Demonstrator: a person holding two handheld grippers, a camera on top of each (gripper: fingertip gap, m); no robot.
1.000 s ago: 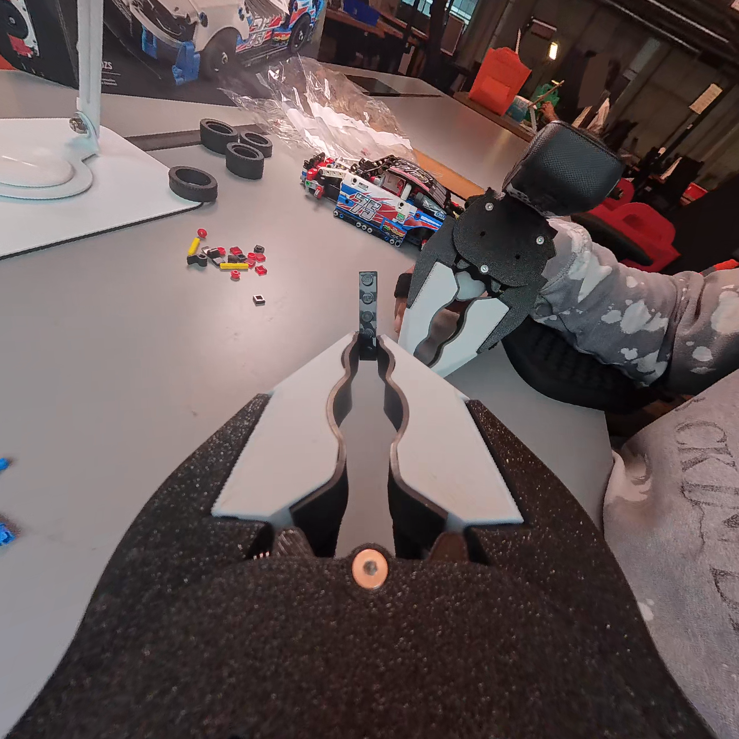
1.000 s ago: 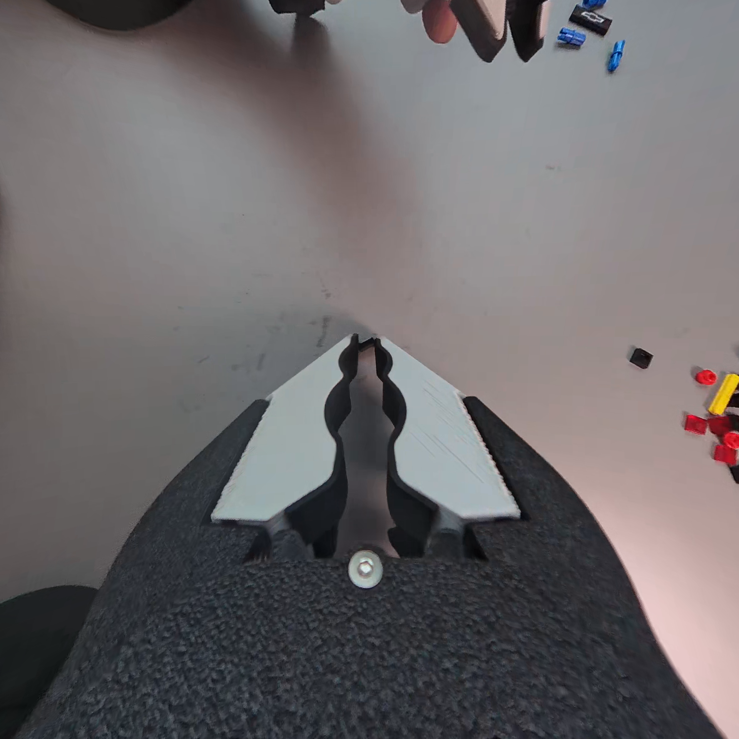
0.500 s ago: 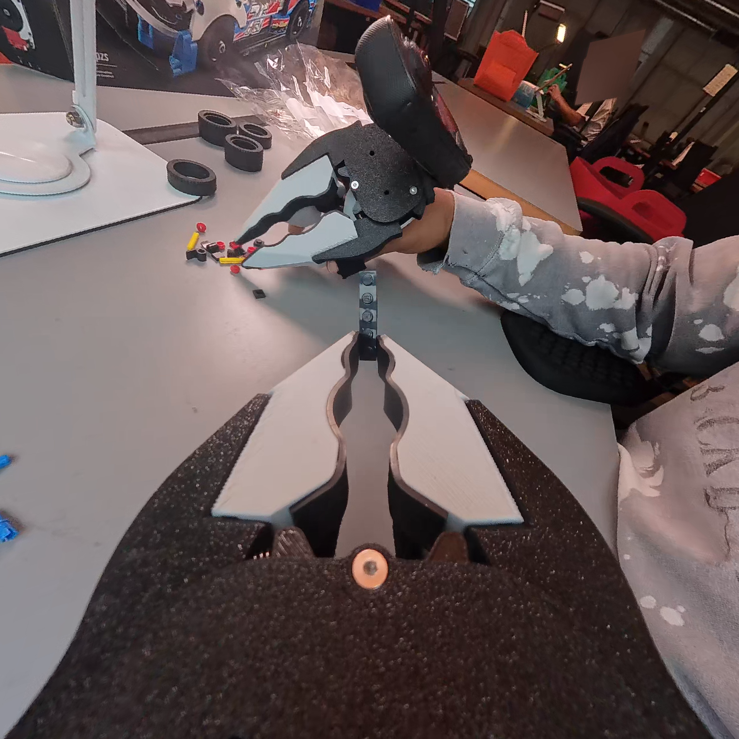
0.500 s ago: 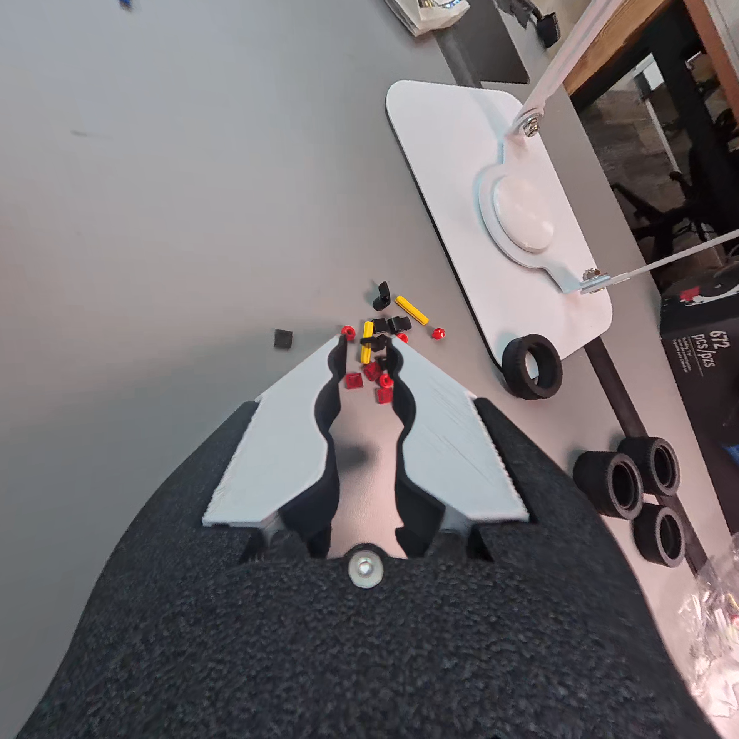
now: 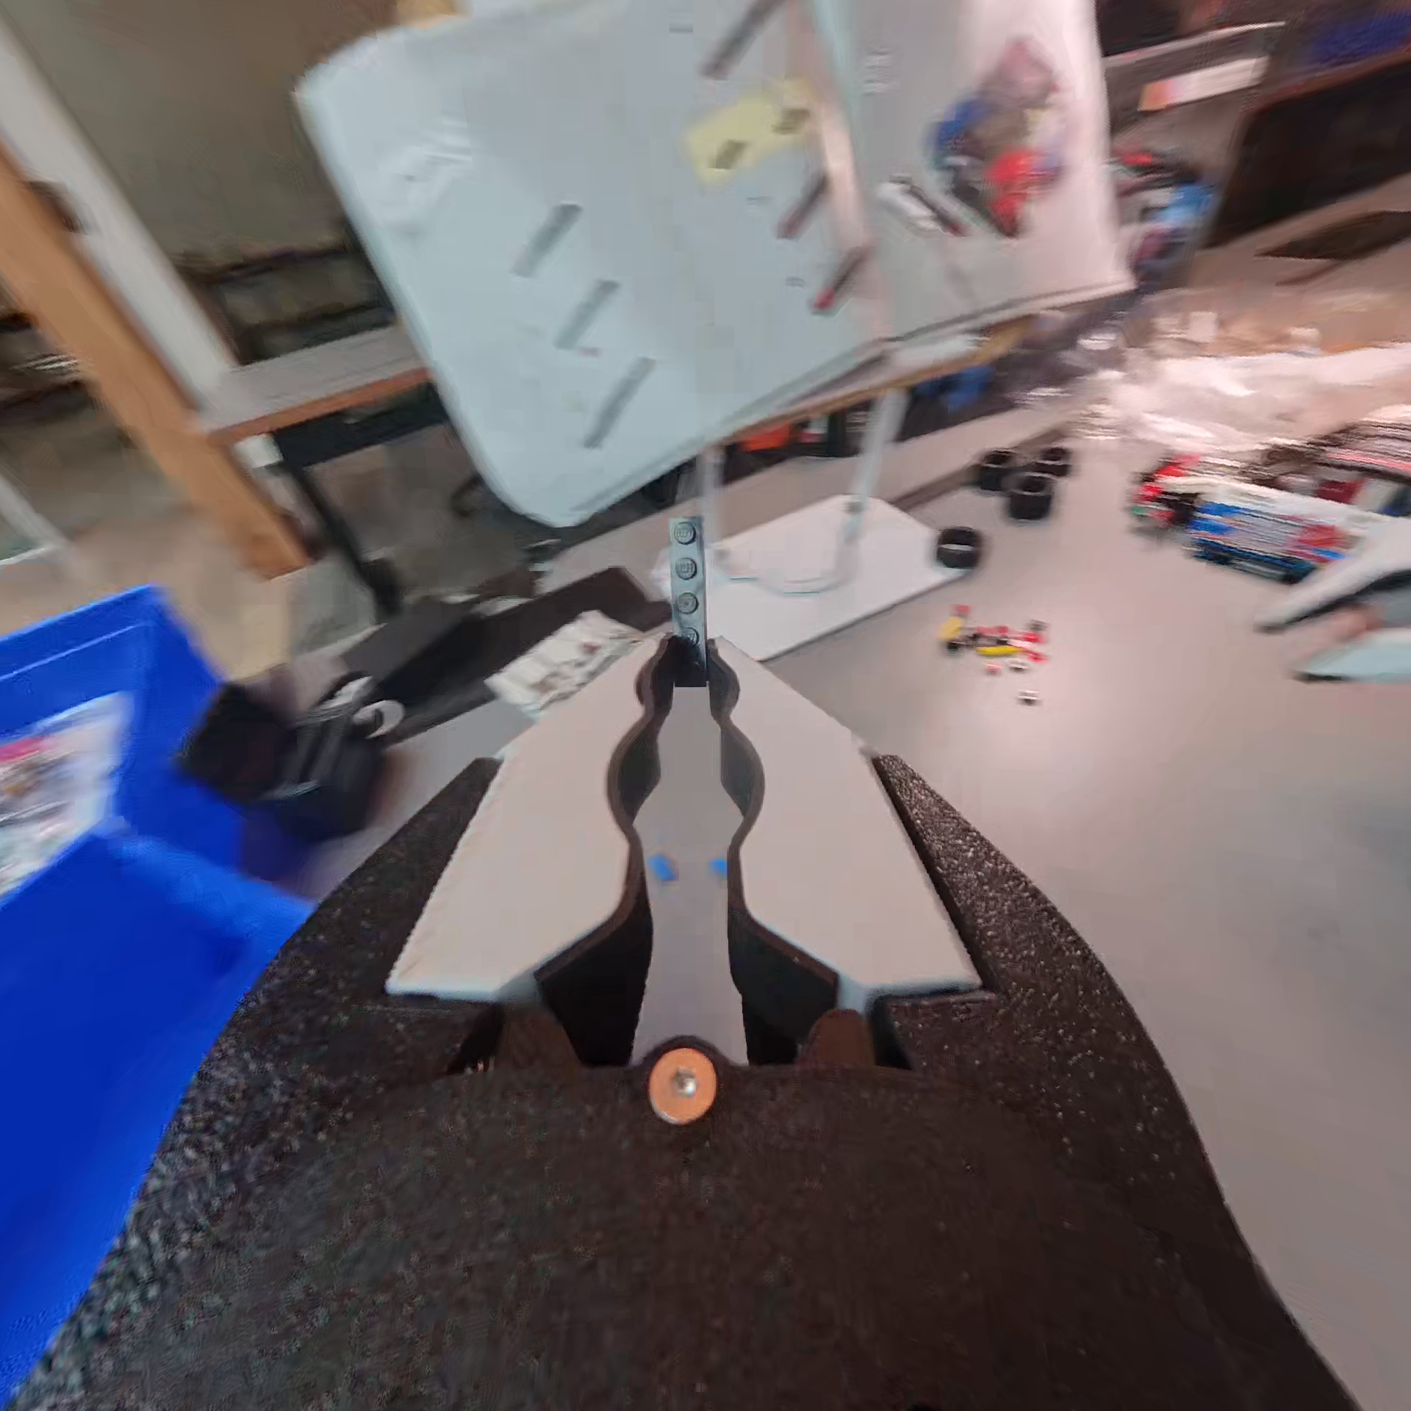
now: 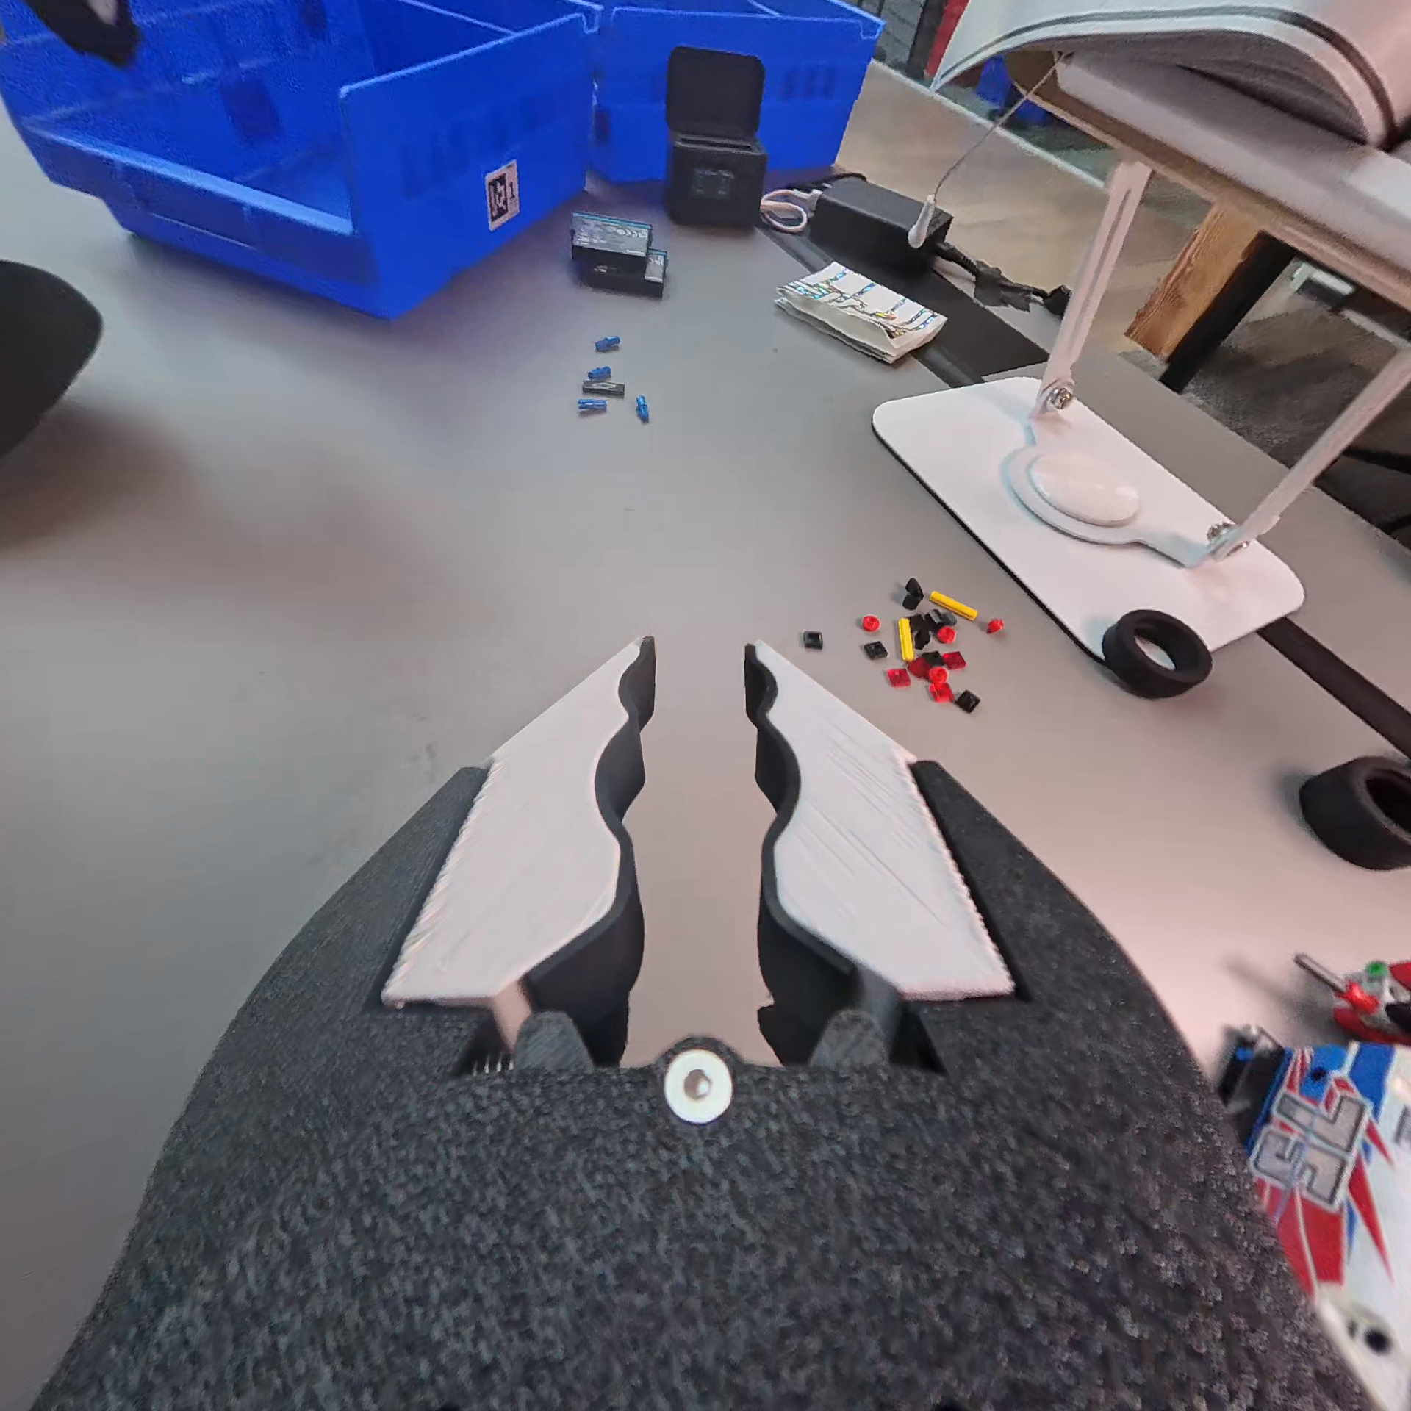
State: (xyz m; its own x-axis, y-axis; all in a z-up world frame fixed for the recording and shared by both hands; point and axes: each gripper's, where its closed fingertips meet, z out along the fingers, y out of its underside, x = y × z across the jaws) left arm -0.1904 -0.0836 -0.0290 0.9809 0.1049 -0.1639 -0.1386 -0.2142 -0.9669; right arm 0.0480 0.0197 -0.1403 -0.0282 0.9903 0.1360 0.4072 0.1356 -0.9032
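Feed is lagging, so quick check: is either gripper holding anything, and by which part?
The left gripper pinches a dark studded plate by its lower end, between the tips. The right gripper is open and empty.

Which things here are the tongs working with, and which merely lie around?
In use:
- left tongs, shut on black studded plate
- right tongs, open, nearest the small red, yellow, black pieces

Lying about:
- blue bins
- tyre
- toy car
- blue pins
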